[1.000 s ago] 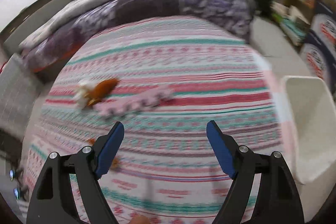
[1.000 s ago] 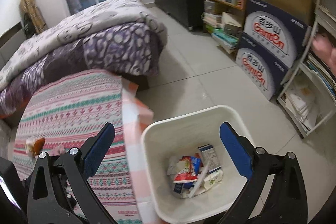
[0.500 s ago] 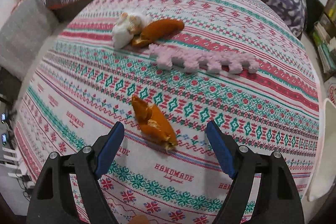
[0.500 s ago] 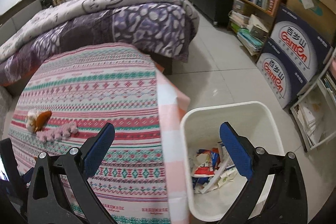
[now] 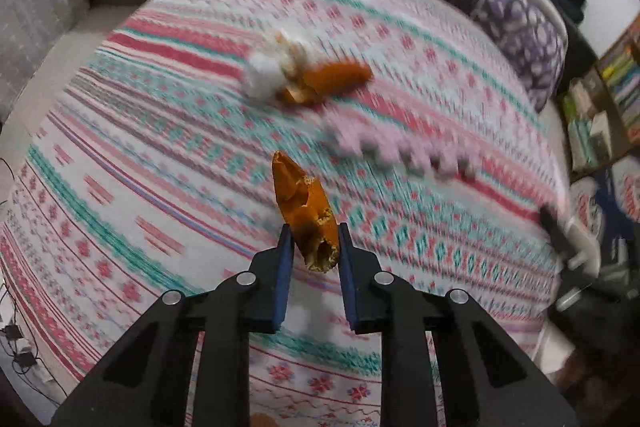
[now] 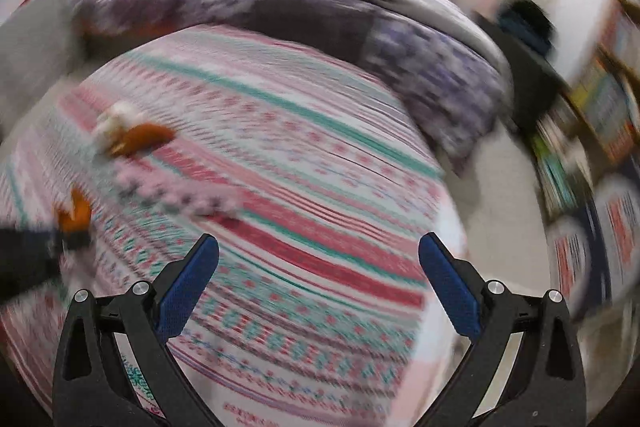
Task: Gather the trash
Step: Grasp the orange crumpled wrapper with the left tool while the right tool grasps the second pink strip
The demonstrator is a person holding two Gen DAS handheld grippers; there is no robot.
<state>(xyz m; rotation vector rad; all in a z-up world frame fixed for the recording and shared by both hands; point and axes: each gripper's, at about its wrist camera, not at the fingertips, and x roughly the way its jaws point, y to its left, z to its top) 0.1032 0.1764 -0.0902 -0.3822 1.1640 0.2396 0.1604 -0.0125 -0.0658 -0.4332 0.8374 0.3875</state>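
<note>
Half a second ago lay flat on the stripy pink and green knitted blanket (image 5: pixel 168 163); now lifted, pinched between the closed blue pads of the left claw (image 5: pixel 312 241): torn orange peel piece (image 5: pixel 303 205). Before, saw the white bin with trash; now gone from view, right claw (image 6: pixel 319 269) wide open, holding nothing. Farther back: second orange peel (image 5: pixel 334 78) beside white crumpled tissue (image 5: pixel 264 77), bumpy pink foam strip (image 5: pixel 400 147).

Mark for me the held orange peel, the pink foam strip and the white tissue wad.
orange peel (image 5: pixel 306 205): left wrist view, middle of the peel above the tool's fingers.
pink foam strip (image 5: pixel 400 151): left wrist view, centre of the strip.
white tissue wad (image 5: pixel 264 77): left wrist view, on its white bulge.
</note>
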